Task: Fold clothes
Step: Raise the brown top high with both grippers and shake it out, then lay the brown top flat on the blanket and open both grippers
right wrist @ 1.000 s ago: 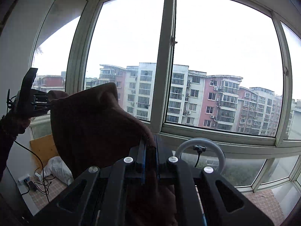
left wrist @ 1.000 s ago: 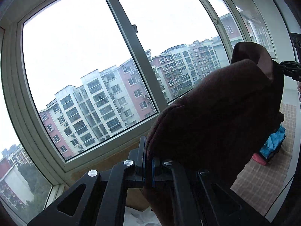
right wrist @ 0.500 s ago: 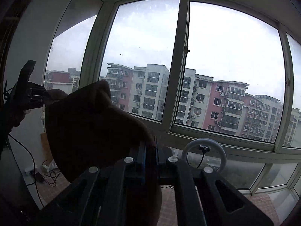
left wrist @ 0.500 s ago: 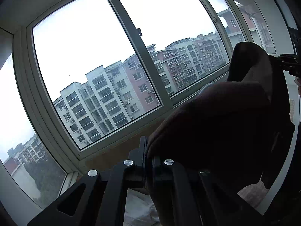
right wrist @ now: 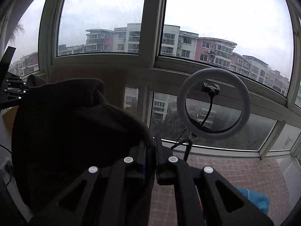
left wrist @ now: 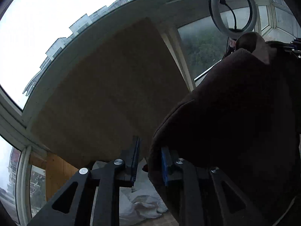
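Observation:
A dark brown garment (left wrist: pixel 235 124) hangs in the air between my two grippers. In the left wrist view my left gripper (left wrist: pixel 149 160) has its jaws apart, and the cloth drapes over the right finger (left wrist: pixel 165 162) only. In the right wrist view my right gripper (right wrist: pixel 150 150) is shut on the garment's (right wrist: pixel 71 124) edge, with the cloth spreading down to the left. The left gripper shows at the far left of the right wrist view (right wrist: pixel 13 92), at the cloth's other corner.
A white ring light (right wrist: pixel 213 103) on a stand is by the window, also in the left wrist view (left wrist: pixel 233 7). A tan board (left wrist: pixel 105 94) leans under the window. White bags (left wrist: pixel 139 203) and a blue bundle (right wrist: pixel 254 201) lie on the tiled floor (right wrist: pixel 235 169).
Both grippers tilted down from the sky toward the floor. The left gripper's jaws opened; earlier they were shut on the cloth. The right gripper stays shut on it.

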### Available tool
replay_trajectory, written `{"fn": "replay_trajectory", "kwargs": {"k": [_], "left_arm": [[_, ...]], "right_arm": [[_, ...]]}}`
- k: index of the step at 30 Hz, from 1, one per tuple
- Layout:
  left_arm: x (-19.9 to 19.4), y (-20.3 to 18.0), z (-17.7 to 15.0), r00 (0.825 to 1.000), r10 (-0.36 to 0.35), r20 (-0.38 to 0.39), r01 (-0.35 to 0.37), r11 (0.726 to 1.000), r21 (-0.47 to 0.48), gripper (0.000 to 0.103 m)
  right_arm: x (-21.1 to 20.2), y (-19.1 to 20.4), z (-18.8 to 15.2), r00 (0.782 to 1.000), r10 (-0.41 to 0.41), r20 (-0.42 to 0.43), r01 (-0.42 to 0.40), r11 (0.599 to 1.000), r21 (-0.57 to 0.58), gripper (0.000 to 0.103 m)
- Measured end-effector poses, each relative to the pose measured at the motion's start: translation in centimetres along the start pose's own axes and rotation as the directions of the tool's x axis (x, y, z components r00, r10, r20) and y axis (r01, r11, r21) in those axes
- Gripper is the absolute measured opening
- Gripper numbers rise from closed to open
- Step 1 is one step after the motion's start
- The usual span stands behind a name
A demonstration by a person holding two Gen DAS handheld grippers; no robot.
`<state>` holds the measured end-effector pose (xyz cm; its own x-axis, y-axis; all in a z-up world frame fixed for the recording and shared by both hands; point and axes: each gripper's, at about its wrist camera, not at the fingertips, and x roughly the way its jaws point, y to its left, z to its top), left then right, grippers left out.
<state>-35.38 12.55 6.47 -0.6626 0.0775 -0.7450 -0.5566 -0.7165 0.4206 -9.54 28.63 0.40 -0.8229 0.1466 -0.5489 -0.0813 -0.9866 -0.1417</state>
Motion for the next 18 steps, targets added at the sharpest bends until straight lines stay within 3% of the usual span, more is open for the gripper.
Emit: {"fn": "replay_trajectory", "kwargs": {"k": [1,2,3,6,8,9,10,12,14,16,17,18], "left_arm": [[3.9,-0.9,-0.9,0.996,-0.04,-0.076,0.038,0.999,-0.022,0.02],[6.9,-1.3,-2.0,0.987,-0.092,-0.128,0.087,0.995,-0.045,0.02],[8.9,-1.4,-3.3,0.982,-0.109,-0.156,0.1,0.993,-0.066,0.019],[11.1,0.1,-7.3,0.976,-0.124,-0.18,0.103,0.987,-0.122,0.02],[9.8,1.5,-11.0,0.968,-0.177,-0.176,0.135,0.965,-0.227,0.02],[9.1,1.8,-12.8,0.963,-0.215,-0.16,0.166,0.948,-0.271,0.024],[7.9,1.0,-15.2,0.952,-0.263,-0.156,0.205,0.928,-0.31,0.032],[6.7,-0.7,-19.0,0.925,-0.343,-0.163,0.266,0.891,-0.367,0.039],[6.6,-2.6,-21.9,0.893,-0.41,-0.185,0.31,0.859,-0.407,0.039],[7.3,-5.0,-23.8,0.874,-0.435,-0.219,0.328,0.859,-0.394,0.042],[7.6,-6.0,-24.2,0.871,-0.432,-0.234,0.33,0.868,-0.372,0.045],[7.8,-6.4,-24.3,0.88,-0.403,-0.253,0.308,0.887,-0.343,0.051]], "right_arm": [[4.3,0.3,-1.7,0.994,-0.016,-0.111,0.016,1.0,-0.002,0.01],[8.3,0.4,-3.6,0.973,-0.025,-0.231,0.027,1.0,0.004,0.011],[10.4,0.3,-5.5,0.956,-0.014,-0.294,0.02,1.0,0.018,0.011],[12.5,-0.9,-11.2,0.933,0.054,-0.357,-0.029,0.997,0.076,0.017],[11.8,-2.0,-14.8,0.921,0.082,-0.38,-0.043,0.993,0.109,0.048],[11.4,-2.6,-16.5,0.917,0.095,-0.388,-0.047,0.99,0.132,0.048],[11.0,-3.1,-18.3,0.913,0.109,-0.394,-0.05,0.986,0.157,0.048],[10.8,-3.9,-21.0,0.896,0.145,-0.42,-0.052,0.973,0.224,0.048],[10.8,-4.3,-23.5,0.873,0.19,-0.448,-0.056,0.953,0.296,0.048],[10.9,-3.7,-25.6,0.852,0.251,-0.46,-0.082,0.931,0.356,0.048],[10.9,-3.3,-26.3,0.844,0.269,-0.464,-0.091,0.925,0.37,0.048],[10.8,-3.0,-26.8,0.838,0.279,-0.47,-0.097,0.922,0.374,0.048]]}}
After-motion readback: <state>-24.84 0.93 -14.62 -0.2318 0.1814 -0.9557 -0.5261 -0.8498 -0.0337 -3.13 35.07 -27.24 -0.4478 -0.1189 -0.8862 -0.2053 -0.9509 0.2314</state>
